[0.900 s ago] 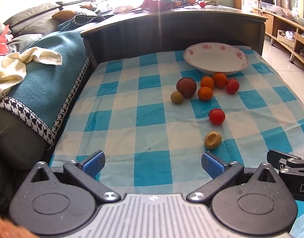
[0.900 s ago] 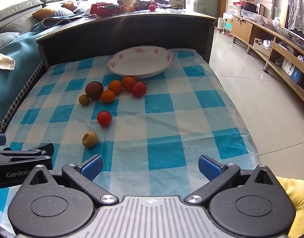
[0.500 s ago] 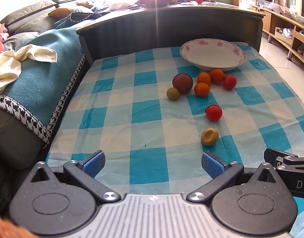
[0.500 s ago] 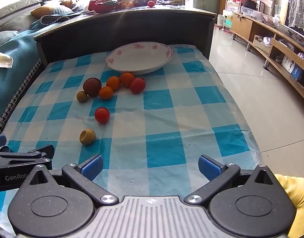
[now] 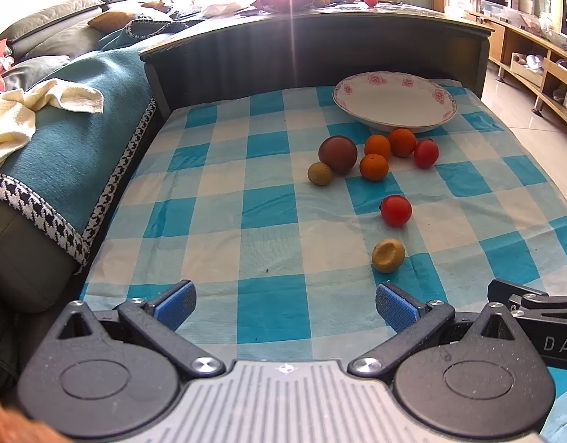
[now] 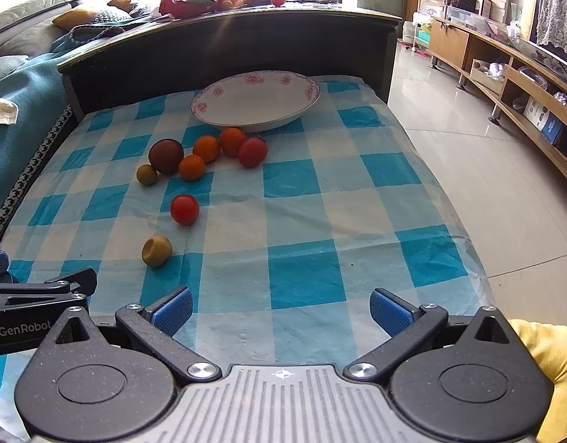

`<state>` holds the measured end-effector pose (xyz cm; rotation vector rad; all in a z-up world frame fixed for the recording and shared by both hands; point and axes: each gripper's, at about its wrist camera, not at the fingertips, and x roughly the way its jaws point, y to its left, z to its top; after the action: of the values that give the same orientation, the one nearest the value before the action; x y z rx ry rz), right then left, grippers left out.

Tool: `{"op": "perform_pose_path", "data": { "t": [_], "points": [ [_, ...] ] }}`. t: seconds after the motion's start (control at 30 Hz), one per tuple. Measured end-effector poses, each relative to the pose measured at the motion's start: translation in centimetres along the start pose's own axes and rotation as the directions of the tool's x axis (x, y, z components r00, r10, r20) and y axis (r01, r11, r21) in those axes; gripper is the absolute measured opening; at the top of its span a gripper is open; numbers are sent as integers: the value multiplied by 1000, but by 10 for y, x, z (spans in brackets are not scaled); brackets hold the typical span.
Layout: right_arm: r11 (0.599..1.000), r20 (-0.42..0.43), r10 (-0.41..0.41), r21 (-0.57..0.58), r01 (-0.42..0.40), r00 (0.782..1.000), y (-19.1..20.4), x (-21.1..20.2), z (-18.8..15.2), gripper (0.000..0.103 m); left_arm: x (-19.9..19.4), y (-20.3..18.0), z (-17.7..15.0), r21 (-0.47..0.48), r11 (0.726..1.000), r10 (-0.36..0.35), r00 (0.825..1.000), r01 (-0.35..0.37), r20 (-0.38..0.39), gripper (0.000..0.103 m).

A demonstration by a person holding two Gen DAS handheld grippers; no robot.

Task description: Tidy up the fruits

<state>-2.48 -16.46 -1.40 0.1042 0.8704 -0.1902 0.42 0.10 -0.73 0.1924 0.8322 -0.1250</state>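
A white floral bowl stands empty at the far side of the blue checked cloth. In front of it lie a dark purple fruit, three oranges, a red tomato and a small green-brown fruit. Nearer lie a second red tomato and a tan fruit. My left gripper and right gripper are open and empty at the near edge.
A dark curved headboard-like wall rises behind the bowl, with clutter and more fruit on top. A teal-covered sofa with a cream towel lies left. Tiled floor and wooden shelves lie right of the cloth's edge.
Both grippers have moved slightly; the fruits and bowl sit a little lower and nearer in both views. Nothing on the cloth has moved.
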Motion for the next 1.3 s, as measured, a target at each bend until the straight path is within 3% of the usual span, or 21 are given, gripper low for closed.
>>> {"op": "perform_pose_path", "data": {
  "t": [1.3],
  "points": [
    [1000, -3, -2, 1, 2, 1000, 1, 2, -1, 95, -1, -4, -2, 15, 1000, 12, 1000, -12, 9, 103]
  ]
}}
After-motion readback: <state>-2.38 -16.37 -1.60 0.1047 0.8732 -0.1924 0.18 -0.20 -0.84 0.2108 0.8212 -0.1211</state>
